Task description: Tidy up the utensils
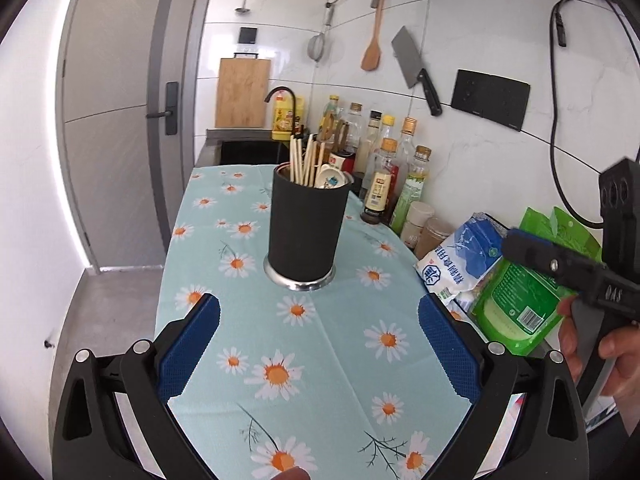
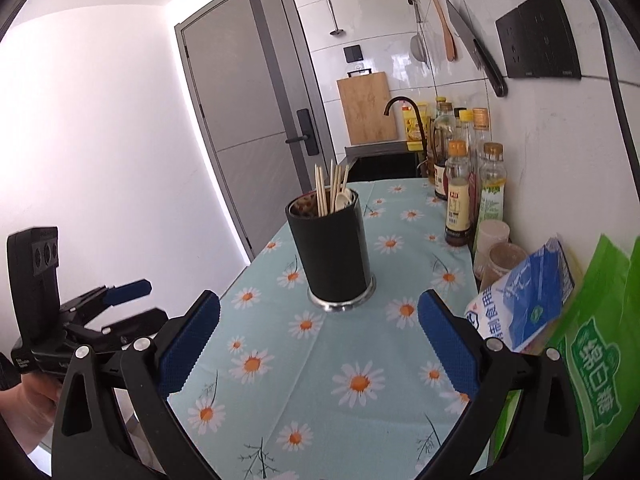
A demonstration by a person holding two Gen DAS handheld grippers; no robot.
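Both claws, left claw (image 1: pixel 319 334) and right claw (image 2: pixel 319 332), spread and empty: your chopsticks (image 1: pixel 301 162) already stand in holder (image 1: pixel 306 232) mid-worktop, suggesting nothing remains to grip.

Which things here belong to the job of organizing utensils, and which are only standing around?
For the job:
- black utensil holder
- chopsticks standing in it
- white spoon in it
- left gripper, open
- right gripper, open

Only standing around:
- sauce bottles by the wall
- salt bag
- green sugar bag
- cleaver on the wall
- cutting board
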